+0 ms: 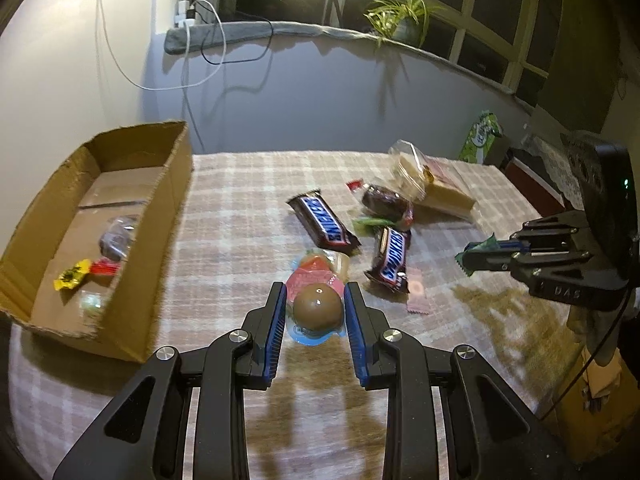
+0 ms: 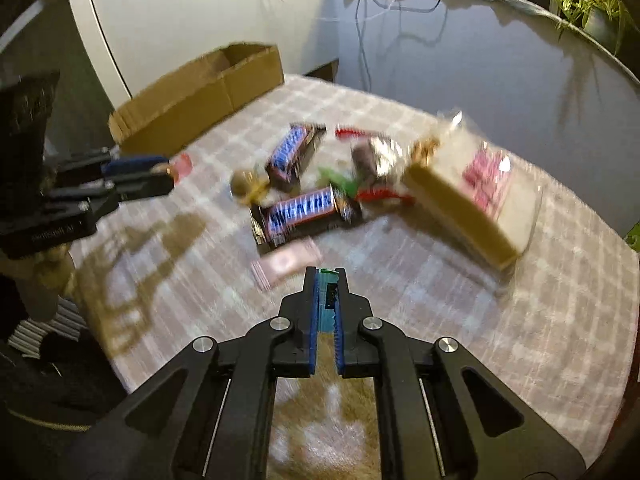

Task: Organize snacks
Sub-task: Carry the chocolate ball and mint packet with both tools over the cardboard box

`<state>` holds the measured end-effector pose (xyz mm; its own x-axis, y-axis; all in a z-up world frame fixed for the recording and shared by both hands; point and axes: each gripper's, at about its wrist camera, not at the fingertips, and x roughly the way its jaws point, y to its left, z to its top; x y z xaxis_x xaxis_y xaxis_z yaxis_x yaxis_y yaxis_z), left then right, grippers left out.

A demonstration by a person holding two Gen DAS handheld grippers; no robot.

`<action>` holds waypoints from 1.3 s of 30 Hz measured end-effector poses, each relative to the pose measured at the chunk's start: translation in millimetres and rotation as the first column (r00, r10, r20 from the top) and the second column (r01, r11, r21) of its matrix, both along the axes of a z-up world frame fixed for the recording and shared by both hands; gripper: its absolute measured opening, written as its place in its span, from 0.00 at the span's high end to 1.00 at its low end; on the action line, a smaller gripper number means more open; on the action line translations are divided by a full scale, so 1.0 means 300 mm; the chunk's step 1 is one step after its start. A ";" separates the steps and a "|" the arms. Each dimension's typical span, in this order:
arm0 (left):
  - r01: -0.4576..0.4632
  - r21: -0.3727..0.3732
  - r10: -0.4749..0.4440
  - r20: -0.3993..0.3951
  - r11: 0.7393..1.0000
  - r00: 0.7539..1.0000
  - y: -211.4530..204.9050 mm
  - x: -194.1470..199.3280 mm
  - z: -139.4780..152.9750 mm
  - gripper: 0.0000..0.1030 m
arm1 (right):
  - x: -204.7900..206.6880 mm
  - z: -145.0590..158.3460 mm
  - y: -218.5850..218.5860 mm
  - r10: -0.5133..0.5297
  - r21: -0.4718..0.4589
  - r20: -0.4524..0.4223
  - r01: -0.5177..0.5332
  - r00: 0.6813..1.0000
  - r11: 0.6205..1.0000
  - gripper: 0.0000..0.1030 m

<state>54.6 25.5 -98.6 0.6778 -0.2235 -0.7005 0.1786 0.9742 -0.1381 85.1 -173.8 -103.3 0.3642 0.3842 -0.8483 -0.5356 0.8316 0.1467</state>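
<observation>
Holding a round brown chocolate snack (image 1: 317, 307) in a clear wrapper between its blue pads, the left hand-held gripper (image 1: 316, 300) is hanging above the checked tabletop (image 1: 248, 184), just beside the cardboard box (image 1: 160, 216). The right hand-held gripper (image 2: 327, 280) is pinching a small green wrapper (image 2: 326, 300), its pads closed on it. Two Snickers bars (image 1: 323, 221) are lying near the middle of the tabletop, next to a pink sachet (image 2: 288, 261).

Your left gripper (image 1: 316, 308), low and centre in its own view, clamps a round chocolate snack (image 1: 317, 307). Your right gripper (image 2: 328, 280), bottom centre in its view, pinches a green wrapper (image 2: 326, 300).
</observation>
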 end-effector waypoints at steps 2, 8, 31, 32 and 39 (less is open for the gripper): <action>-0.011 -0.001 0.011 0.011 1.000 1.000 0.022 0.001 0.014 0.73 | 0.013 0.019 0.021 0.009 0.013 0.004 -0.009 1.000 1.000 0.94; -0.061 -0.001 0.061 0.044 0.998 0.997 0.114 0.012 0.051 0.73 | 0.060 0.094 0.125 0.045 0.048 0.049 -0.047 0.998 0.998 0.94; -0.247 0.011 0.246 0.077 0.969 0.966 0.433 0.073 0.076 0.74 | 0.317 0.187 0.680 0.261 0.099 0.133 -0.275 0.956 0.956 0.94; -0.250 0.011 0.249 0.076 0.968 0.966 0.436 0.074 0.075 0.74 | 0.325 0.182 0.698 0.268 0.097 0.130 -0.281 0.955 0.955 0.94; -0.271 0.017 0.269 0.071 0.962 0.960 0.479 0.092 0.067 0.74 | 0.372 0.154 0.804 0.309 0.086 0.111 -0.319 0.945 0.944 0.94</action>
